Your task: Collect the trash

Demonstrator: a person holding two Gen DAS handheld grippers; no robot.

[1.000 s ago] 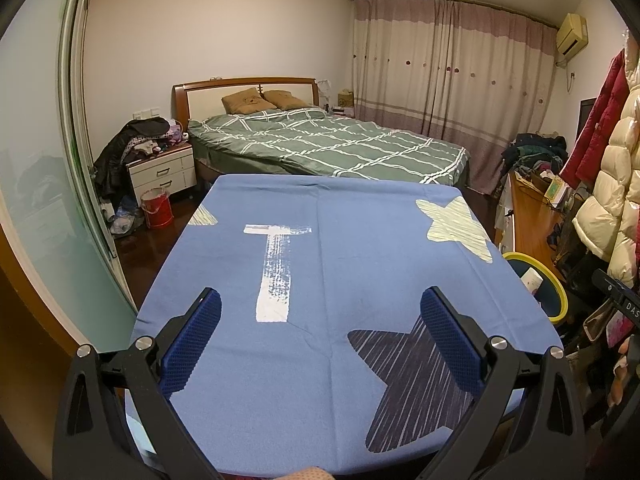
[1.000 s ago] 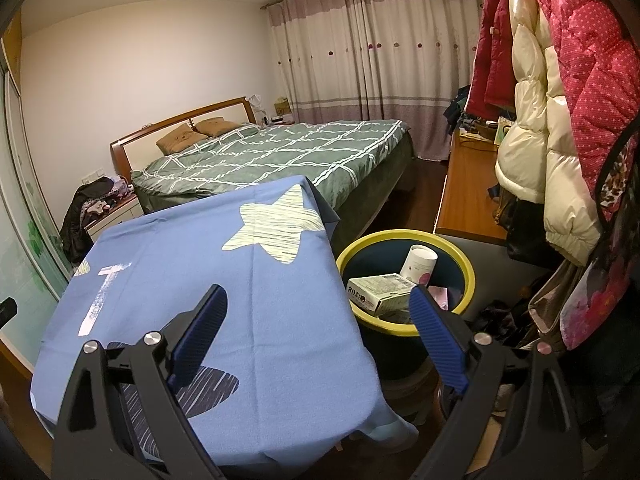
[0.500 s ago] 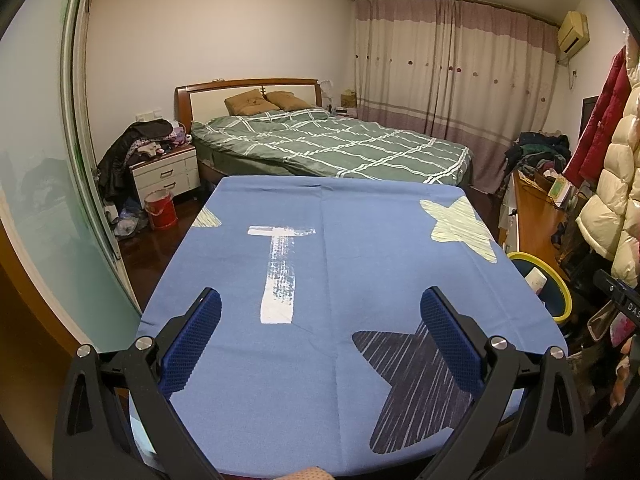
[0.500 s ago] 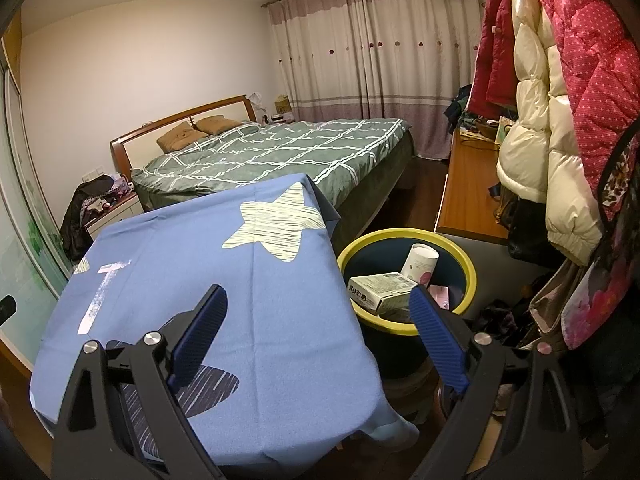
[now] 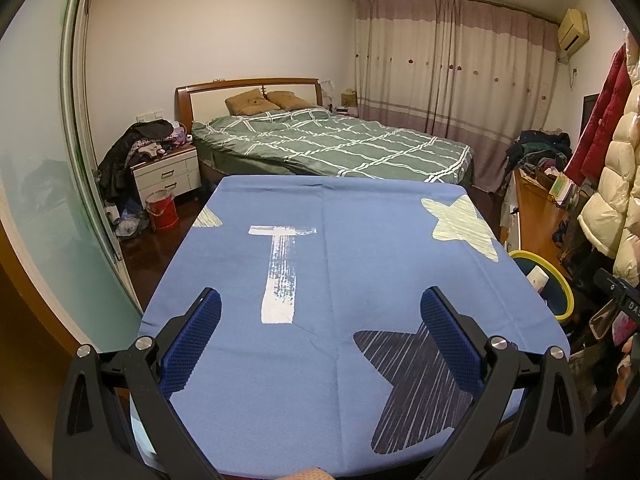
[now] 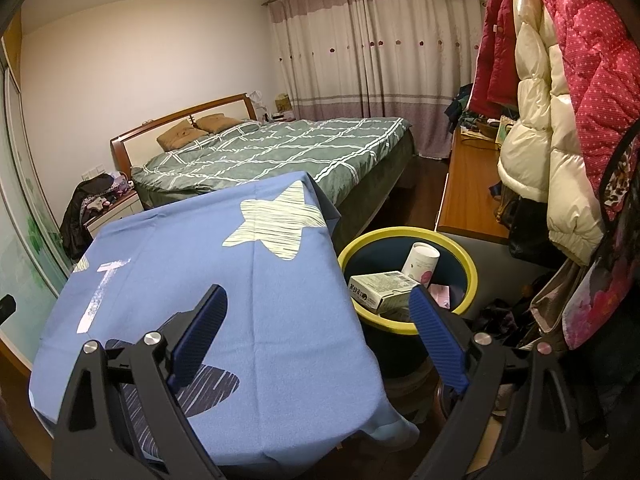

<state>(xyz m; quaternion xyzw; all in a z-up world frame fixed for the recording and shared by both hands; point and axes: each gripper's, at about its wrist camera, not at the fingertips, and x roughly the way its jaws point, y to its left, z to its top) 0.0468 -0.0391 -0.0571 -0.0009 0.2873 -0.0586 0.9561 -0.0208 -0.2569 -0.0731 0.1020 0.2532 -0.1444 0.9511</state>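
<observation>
A dark bin with a yellow rim (image 6: 472,270) stands on the floor to the right of the table. Inside it lie a white carton (image 6: 380,290), a white paper cup (image 6: 420,266) and a pink scrap (image 6: 440,294). The same bin (image 5: 560,280) shows at the right edge of the left wrist view. My right gripper (image 6: 318,300) is open above the table's right front corner, nothing between its blue pads. My left gripper (image 5: 320,308) is open over the near part of the blue star-print tablecloth (image 5: 340,280), holding nothing. No loose trash shows on the cloth.
A green checked bed (image 5: 328,144) lies beyond the table. A white nightstand (image 5: 168,174) heaped with clothes and a red bucket (image 5: 160,210) are at the left. Hanging padded coats (image 6: 560,100) and a wooden desk (image 6: 468,196) crowd the right side.
The left wrist view has shifted slightly, so the table and bin sit a bit further right in it. Both grippers stay open; the right view is unchanged.
</observation>
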